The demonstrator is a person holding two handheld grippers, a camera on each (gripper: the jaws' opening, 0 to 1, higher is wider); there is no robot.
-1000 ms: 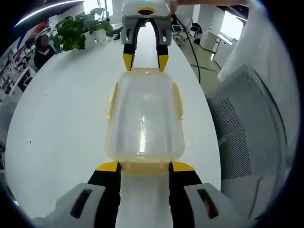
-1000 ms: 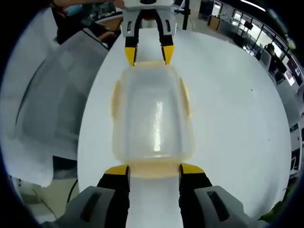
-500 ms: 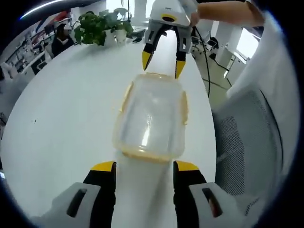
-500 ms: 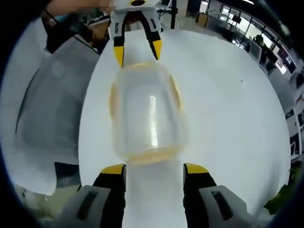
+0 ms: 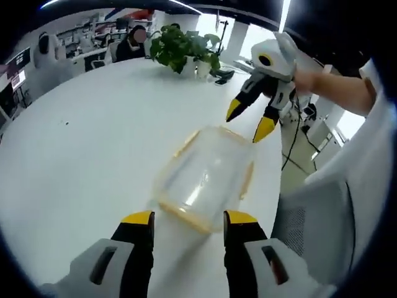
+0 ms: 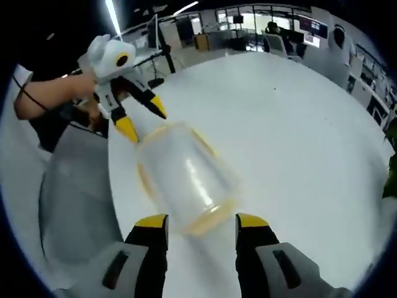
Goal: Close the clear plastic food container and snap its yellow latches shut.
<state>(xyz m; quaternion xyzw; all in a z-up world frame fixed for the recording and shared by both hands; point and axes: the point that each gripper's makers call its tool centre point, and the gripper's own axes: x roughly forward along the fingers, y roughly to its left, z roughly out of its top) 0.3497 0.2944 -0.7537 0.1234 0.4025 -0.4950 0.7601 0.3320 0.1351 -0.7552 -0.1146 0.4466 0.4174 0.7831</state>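
container (image 5: 208, 180) blurred on table (image 5: 80, 155); yellow latches (image 5: 186, 218) hard to make out

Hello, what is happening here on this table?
A person holds a claw in each hand over a white table. A clear plastic box with yellow latches lies on it, lid on. The left claw and right claw are both open, one at each end of the box, neither touching it. Whether the latches are snapped is unclear.
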